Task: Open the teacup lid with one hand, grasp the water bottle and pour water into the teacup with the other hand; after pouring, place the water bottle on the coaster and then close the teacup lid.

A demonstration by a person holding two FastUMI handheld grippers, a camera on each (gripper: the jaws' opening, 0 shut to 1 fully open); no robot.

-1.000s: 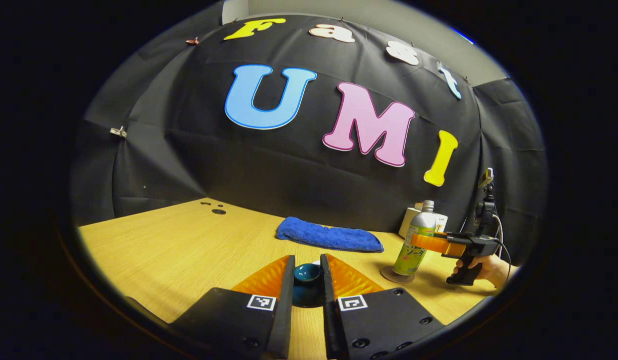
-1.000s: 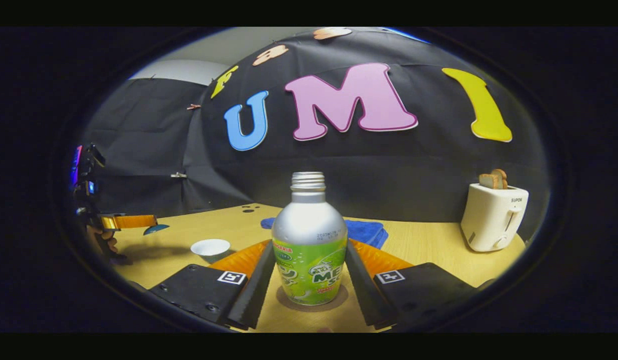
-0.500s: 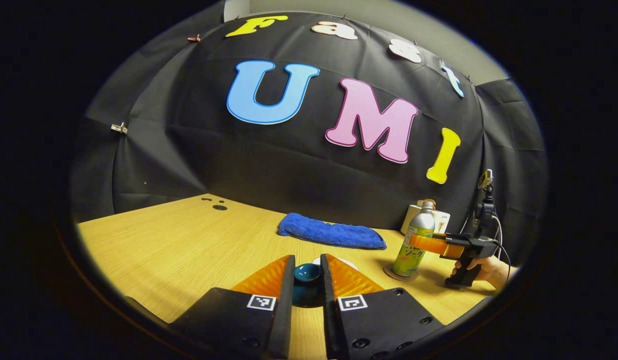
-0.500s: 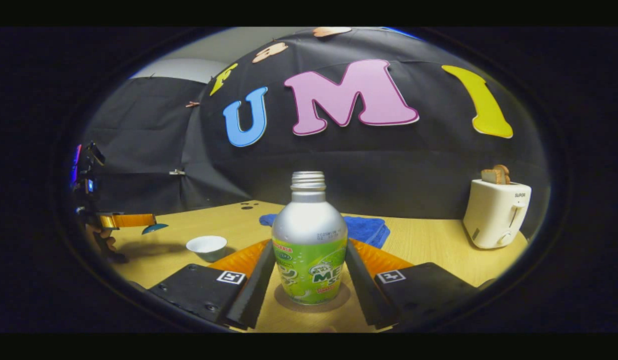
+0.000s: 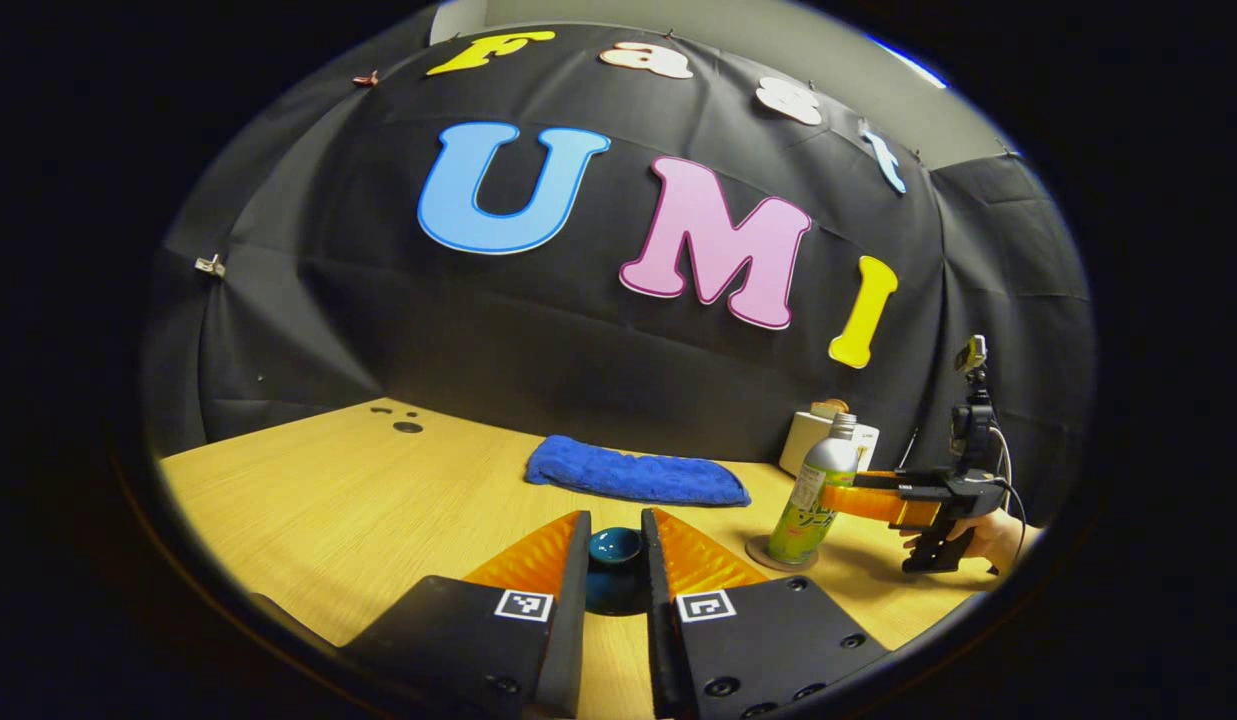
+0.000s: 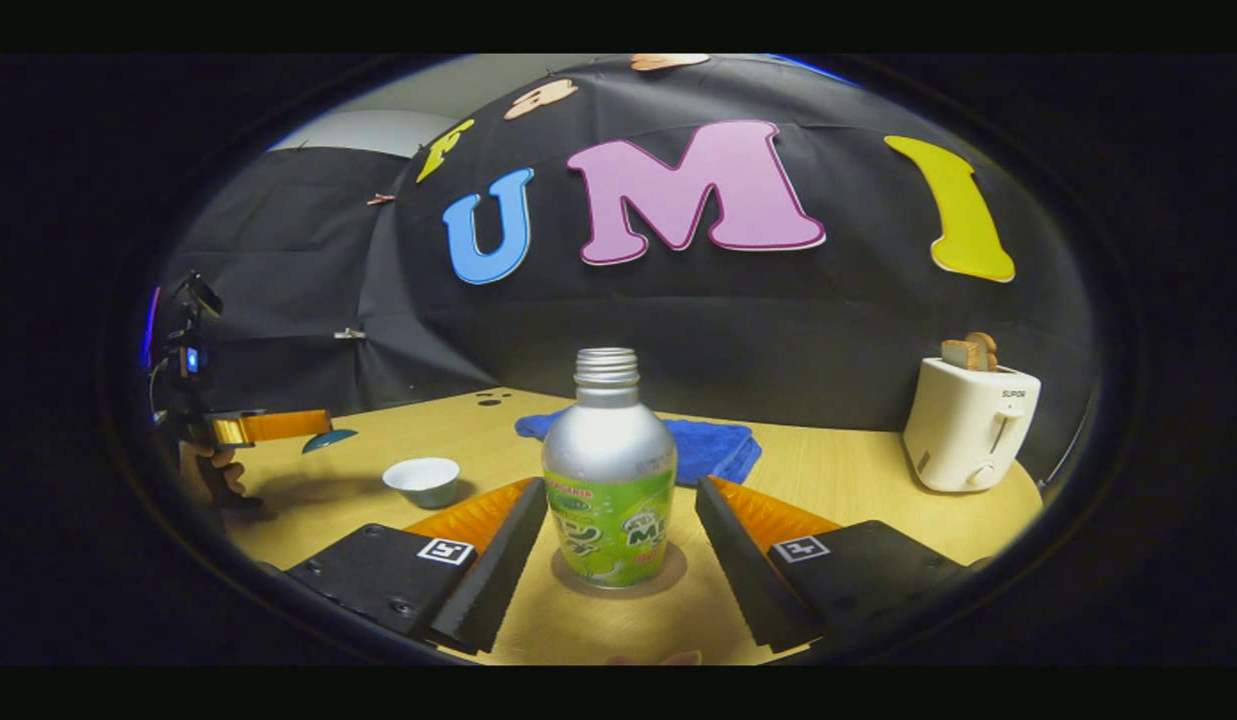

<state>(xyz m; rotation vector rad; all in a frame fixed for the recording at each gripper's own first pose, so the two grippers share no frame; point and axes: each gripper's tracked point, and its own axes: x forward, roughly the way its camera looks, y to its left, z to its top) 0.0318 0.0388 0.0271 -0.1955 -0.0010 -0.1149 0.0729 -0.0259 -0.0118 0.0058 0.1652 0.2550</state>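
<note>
Now the water bottle (image 6: 609, 470) stands up straight on the round coaster (image 6: 618, 585) on the wooden table (image 6: 838, 490). The right gripper (image 6: 610, 545) has its two fingers wide apart, one on each side of the bottle, not touching it. The left gripper (image 5: 615, 560) is squeezed tight on the dark blue teacup lid (image 5: 615, 548) and holds it up off the table. The white teacup (image 6: 423, 480) sits open, near the blue towel (image 6: 698, 445). A white toaster (image 6: 968, 425) stands far off to one side.

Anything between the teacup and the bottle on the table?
Nothing: in the right gripper view, bare table separates the teacup from the bottle.
</note>
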